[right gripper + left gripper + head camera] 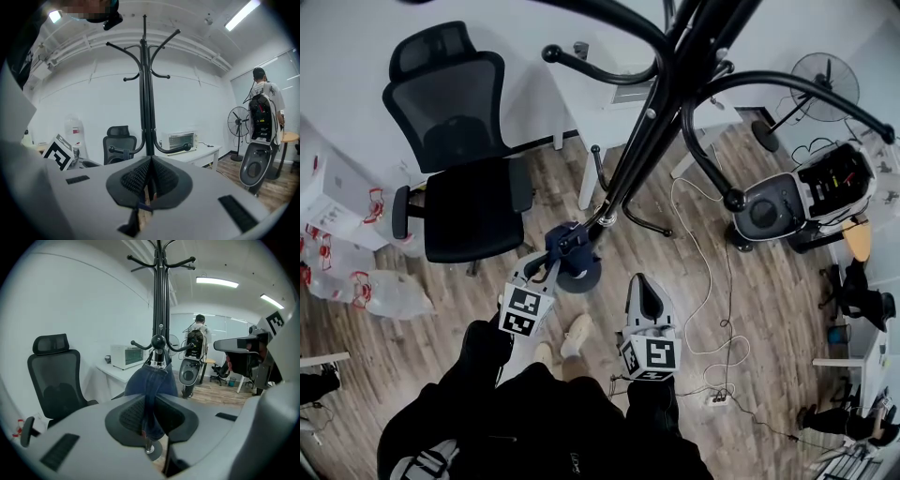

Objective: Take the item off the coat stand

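**Current state.** The blue denim item (151, 383) hangs from a low hook (158, 341) of the coat stand (647, 131), close against the pole and just under the hook's ball end. The item has not yet left the stand.

**Left gripper.** The left gripper (150, 416) is in front of the stand, below the hook. Its jaws are clenched on a fold at the lower part of the denim, with the fabric pinched between the ribbed pads. The low hold leaves the top loop free, so it can ride up over the ball end.

**Right gripper.** The right gripper (149, 180) is held back from the stand and aimed at the pole. Its jaws are pressed together with nothing between them. It appears to be on standby, clear of the left gripper's path.

**Next step (judgement).** Lift the fabric up and outward along the hook's curve until it clears the ball.

**Caution.** A straight pull away from the pole could snag the loop and tip the stand toward the office chair (459, 159) beside it.
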Demonstrator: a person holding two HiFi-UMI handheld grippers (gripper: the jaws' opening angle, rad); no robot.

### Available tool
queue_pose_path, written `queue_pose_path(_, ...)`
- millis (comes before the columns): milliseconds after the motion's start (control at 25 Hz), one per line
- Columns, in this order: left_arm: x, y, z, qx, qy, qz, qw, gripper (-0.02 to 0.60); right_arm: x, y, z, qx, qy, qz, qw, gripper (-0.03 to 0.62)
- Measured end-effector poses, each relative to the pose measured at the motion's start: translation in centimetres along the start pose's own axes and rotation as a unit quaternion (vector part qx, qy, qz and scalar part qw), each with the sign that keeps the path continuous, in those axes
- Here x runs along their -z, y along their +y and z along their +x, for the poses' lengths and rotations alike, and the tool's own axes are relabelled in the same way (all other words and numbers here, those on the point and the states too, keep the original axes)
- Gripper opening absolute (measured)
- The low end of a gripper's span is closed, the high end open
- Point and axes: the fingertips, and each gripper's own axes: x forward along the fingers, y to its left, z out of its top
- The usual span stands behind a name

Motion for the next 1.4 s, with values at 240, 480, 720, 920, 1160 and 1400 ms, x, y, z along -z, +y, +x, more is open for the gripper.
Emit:
queue_pose_path(240,-0.3,-0.7,-0.5,0.019,-0.007,-0.017,0.9996,0.029,0.1,-0.2,-0.6,0.002,-0.001,0.0,1.0,0.015)
queue_pose_path(480,-1.4,-1.2,-1.4,0.015,-0.019,-0.018,0.9996,0.029,-0.2,0.0,-1.0,-0.003,-0.005,-0.001,1.0,0.015)
queue_pose_path(720,-3.6,-1.2,-3.2,0.002,-0.047,-0.015,0.9988,0.029,-0.8,0.3,-1.9,-0.006,-0.015,-0.003,1.0,0.015)
queue_pose_path(920,-4.5,-1.3,-4.4,-0.002,-0.058,-0.019,0.9981,0.029,-1.2,0.5,-2.7,-0.005,-0.021,-0.003,1.0,0.015)
queue_pose_path(1160,-5.1,-1.5,-5.4,-0.005,-0.068,-0.02,0.9975,0.029,-1.7,0.8,-3.4,-0.006,-0.028,-0.005,1.0,0.015)
queue_pose_path(1400,-5.9,-1.7,-6.5,-0.01,-0.077,-0.015,0.9968,0.029,-2.3,1.2,-4.1,-0.007,-0.035,-0.007,0.999,0.015)
